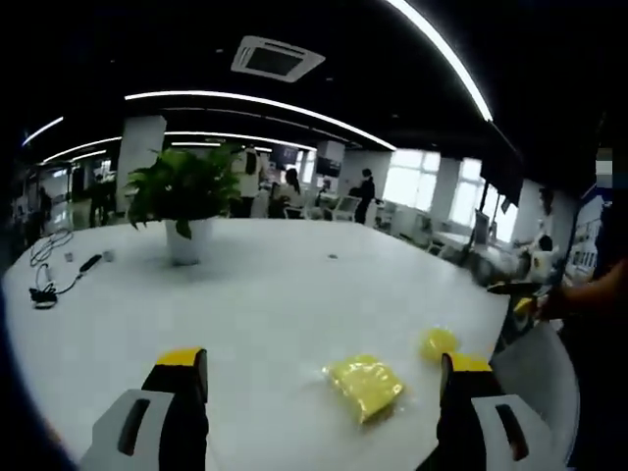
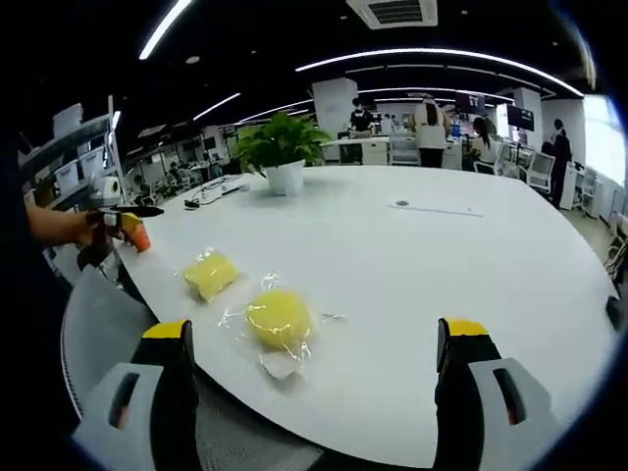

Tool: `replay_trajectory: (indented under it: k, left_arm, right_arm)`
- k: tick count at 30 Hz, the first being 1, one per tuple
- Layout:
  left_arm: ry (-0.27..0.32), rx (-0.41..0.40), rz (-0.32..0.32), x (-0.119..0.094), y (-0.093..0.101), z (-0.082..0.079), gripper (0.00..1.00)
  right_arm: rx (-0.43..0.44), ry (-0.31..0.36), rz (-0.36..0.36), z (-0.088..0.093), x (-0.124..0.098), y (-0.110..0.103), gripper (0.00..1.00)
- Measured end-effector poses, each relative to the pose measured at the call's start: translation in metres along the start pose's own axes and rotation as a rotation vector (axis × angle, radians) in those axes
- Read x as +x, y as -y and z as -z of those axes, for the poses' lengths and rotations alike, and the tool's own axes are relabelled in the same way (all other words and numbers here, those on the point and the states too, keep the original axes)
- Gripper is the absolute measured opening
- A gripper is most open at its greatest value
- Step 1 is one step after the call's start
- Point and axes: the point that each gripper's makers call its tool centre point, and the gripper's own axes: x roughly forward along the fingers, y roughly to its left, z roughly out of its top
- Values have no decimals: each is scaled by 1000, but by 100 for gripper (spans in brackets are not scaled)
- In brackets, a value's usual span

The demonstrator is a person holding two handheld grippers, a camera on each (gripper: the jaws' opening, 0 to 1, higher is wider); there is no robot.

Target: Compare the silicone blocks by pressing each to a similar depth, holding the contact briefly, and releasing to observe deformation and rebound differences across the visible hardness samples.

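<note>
Two yellow silicone blocks in clear wrap lie on the white table. The square block is flat. The round block is a little way off, beside it. My left gripper is open and empty, hovering short of the square block. My right gripper is open too, with the round block just beyond its jaws and nothing between them. A hand holds the right gripper at the table's edge, and the left gripper shows at the left of the right gripper view.
A potted plant stands toward the far side of the table. Cables lie at its left end. A grey chair back sits against the near edge. People and desks fill the office behind.
</note>
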Motion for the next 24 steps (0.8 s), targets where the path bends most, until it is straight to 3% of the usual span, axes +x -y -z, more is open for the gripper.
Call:
replay_trajectory:
  k: [24]
  left_arm:
    - [41,-33,-33,-5,-8,-5,100]
  right_arm:
    - [-23,-16,1,-3,3,1,96]
